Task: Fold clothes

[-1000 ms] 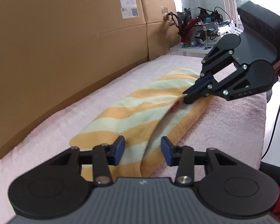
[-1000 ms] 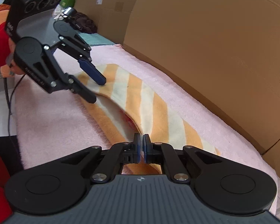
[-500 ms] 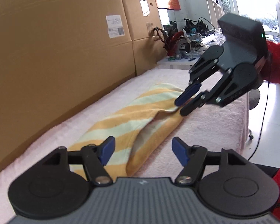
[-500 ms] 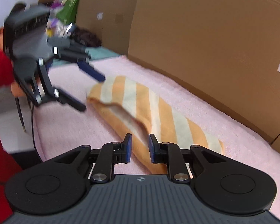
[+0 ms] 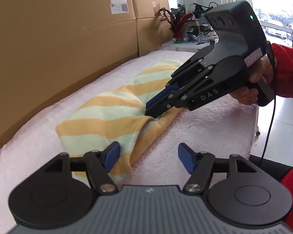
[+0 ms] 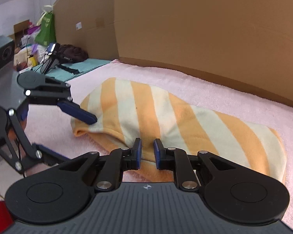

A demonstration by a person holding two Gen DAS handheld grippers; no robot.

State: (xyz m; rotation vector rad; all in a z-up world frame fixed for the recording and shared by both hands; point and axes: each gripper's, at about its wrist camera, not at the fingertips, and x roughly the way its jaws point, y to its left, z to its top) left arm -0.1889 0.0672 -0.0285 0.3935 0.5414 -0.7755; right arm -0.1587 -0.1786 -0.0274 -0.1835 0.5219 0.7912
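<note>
Left gripper (image 5: 148,157): jaws wide apart, nothing between them; the left pad sits just over the near corner of the striped garment (image 5: 107,115), low centre of the left wrist frame. Right gripper (image 6: 147,154): jaws narrowly parted, a slim gap with no cloth clearly pinched in it; the tips hover at the garment's near edge, lower centre of the right wrist frame. In the left view those same tips touch or nearly touch the fold seam at mid-frame, and contact can't be settled.

The garment, orange and pale stripes, lies folded over on the pink towel (image 5: 214,128), with a flap edge running along its length. Its long axis runs from lower left to upper right in the left view, parallel to the cardboard wall (image 5: 58,39). The left gripper is at one end and the right one is near the middle, both on the open side away from the wall. The right one is nearer the seam.

Judgement: any next grasp turns on that flap edge lying straight ahead of the right tips.

Writing: "DAS" on the right gripper's body. The wall's white label (image 5: 118,2) has print too small to read.
</note>
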